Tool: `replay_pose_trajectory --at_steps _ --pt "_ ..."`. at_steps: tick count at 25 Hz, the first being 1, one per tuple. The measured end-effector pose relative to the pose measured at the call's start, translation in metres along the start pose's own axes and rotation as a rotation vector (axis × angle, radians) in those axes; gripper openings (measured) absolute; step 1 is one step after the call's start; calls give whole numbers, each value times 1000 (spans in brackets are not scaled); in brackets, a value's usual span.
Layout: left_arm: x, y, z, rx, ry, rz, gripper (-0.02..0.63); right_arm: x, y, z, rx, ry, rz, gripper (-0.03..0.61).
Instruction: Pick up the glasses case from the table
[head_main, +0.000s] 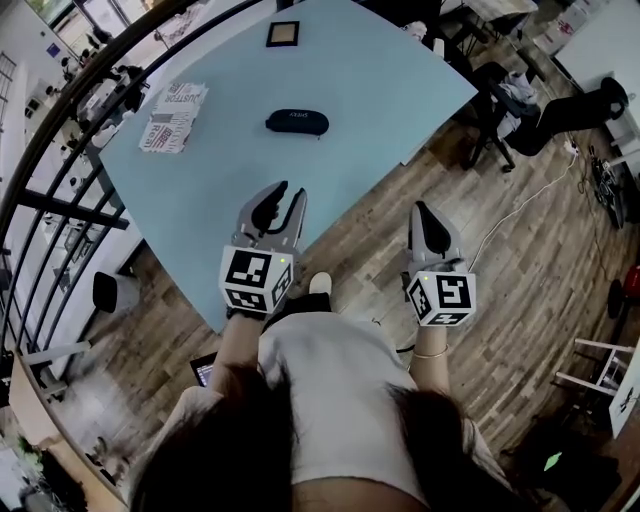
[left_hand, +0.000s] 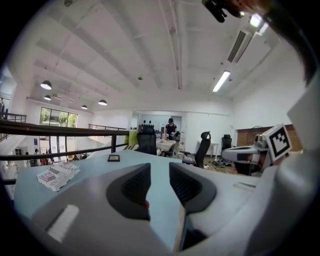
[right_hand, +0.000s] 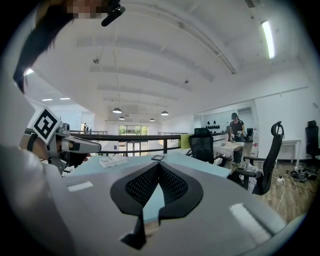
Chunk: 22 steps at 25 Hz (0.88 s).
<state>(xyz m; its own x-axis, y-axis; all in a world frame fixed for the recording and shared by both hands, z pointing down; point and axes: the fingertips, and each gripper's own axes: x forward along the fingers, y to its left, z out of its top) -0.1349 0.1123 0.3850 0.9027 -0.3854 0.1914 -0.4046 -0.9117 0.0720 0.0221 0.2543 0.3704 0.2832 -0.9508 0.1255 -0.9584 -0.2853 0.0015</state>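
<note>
**Tongs, nearest the operator.** The left tongs hang over the near corner of the counter. In the left gripper view the jaws stand a narrow gap apart with only bare counter showing between them, so nothing is held. The right tongs hang off the counter's right edge, above the wooden floor. In the right gripper view the jaw tips meet, closed on nothing.

**Task item.** The glasses case lies flat near the middle of the counter, well apart from both tongs and untouched. It is a dark, rounded oblong. In the head view its long axis runs left to right, across the line of reach. One end faces the printed sheets at the left and the other faces the counter's right edge. Farther back, near the far edge, sits a small square frame.

**Hazards from this state (assessment).**
- The gap in the left tongs looks too narrow for the case. Arriving at this opening would butt the jaw tips against the shell and shove it along the smooth counter.
- Closing along the long axis would probably fail. The jaws should straddle the short width.
- The rounded shell may squirt out under an off-centre pinch.
- The closed right tongs, if brought in alongside, could nudge the case.
</note>
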Motion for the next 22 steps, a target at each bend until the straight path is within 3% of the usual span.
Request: replay_pose_trajectory --at_steps 5,15,22 --pt "21 19 1 17 9 -7 169 28 -4 0 2 0 -10 3" --pt "41 41 -10 10 42 8 193 54 -8 -10 -6 45 2 3" --pt "75 58 -22 -11 76 80 256 110 -27 -16 -11 56 102 3"
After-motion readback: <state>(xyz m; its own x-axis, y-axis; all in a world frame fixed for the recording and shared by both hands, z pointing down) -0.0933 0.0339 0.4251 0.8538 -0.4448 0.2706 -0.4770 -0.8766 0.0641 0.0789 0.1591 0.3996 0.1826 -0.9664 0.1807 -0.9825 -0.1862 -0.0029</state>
